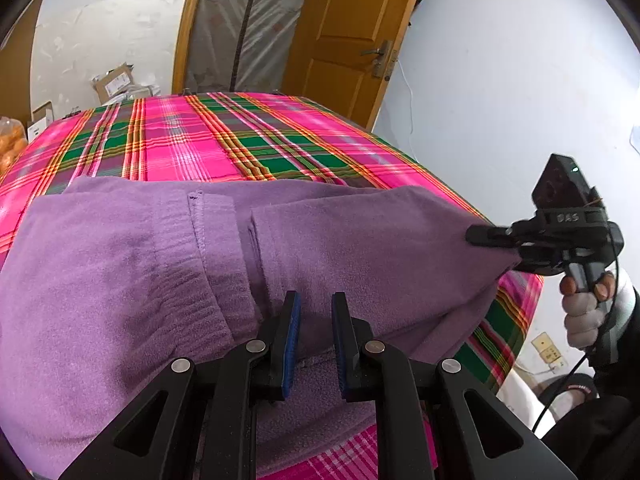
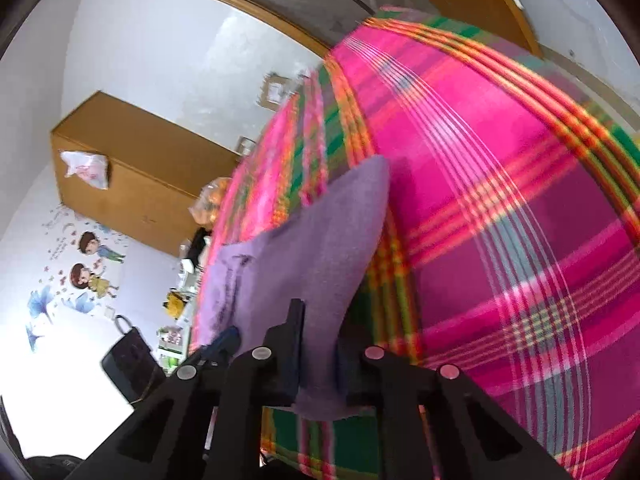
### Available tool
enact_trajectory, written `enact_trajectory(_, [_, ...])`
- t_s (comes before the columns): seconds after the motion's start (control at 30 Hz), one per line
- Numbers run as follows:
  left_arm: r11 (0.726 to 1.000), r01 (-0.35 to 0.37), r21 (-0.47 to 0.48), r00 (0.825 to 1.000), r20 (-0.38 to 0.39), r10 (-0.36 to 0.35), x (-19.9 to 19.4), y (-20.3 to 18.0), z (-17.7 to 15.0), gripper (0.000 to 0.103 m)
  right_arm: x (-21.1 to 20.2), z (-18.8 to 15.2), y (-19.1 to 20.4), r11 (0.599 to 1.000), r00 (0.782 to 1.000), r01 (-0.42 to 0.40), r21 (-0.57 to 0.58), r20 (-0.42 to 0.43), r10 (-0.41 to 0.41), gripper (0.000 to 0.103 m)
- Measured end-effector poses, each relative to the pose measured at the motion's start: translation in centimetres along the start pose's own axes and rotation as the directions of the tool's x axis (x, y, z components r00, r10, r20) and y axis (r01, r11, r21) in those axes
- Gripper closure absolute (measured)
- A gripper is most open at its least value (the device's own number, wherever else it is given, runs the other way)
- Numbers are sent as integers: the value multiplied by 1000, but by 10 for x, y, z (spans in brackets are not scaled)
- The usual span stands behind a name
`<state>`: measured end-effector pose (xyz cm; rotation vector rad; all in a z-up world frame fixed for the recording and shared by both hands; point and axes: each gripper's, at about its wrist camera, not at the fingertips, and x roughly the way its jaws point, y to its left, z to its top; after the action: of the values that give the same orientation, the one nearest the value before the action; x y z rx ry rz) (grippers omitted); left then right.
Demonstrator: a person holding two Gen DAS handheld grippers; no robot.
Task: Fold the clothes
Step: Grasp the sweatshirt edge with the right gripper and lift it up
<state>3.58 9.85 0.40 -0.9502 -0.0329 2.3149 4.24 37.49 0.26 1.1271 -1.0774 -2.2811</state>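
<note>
Pale walls [image 1: 500, 80] enclose the room, one carrying cartoon stickers [image 2: 80, 264] of children and blue flowers. A brown wooden door [image 1: 344, 40] stands open (metal handle on its edge). A wooden cabinet [image 2: 132, 184] sits against the wall, cardboard boxes [image 1: 116, 84] nearby.

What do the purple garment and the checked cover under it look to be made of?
Purple garment: probably fleece, matte and fuzzy, with a ribbed band and stitched seam. Checked cover: thin woven cloth, likely cotton or a blend, smooth with a slight sheen.
</note>
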Motion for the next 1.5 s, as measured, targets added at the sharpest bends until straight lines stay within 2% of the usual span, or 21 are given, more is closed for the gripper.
enact_trajectory(0.17, [1000,2,-24,999,44,-1,-15,3,5,87,-9,6,29,996,998,-54,-72,36,56,91])
enact_trajectory(0.3, [998,-33,-56,995,94,38,-30,14,12,87,-9,17,56,988,995,-87,-131,42,93,91])
enact_trajectory(0.4, [996,-51,-75,994,87,58,-29,22,12,87,-7,25,76,978,991,-118,-174,39,126,91])
enact_trajectory(0.5, [995,-72,-73,997,36,75,-12,26,5,87,-5,31,100,963,987,-148,-227,31,159,91])
enact_trajectory(0.67, [995,-86,-48,995,40,88,-10,21,3,87,0,31,134,939,982,-178,-295,11,190,91])
enact_trajectory(0.87, [994,-70,-79,995,65,75,-21,26,2,87,17,30,180,908,980,-193,-371,-38,193,91])
enact_trajectory(1.2, [977,-108,-183,981,142,135,-60,59,-9,87,72,18,238,862,973,-225,-455,-159,169,91])
enact_trajectory(1.5, [927,-200,-318,948,177,266,-104,107,-32,87,162,-8,264,851,942,-259,-456,-315,118,91])
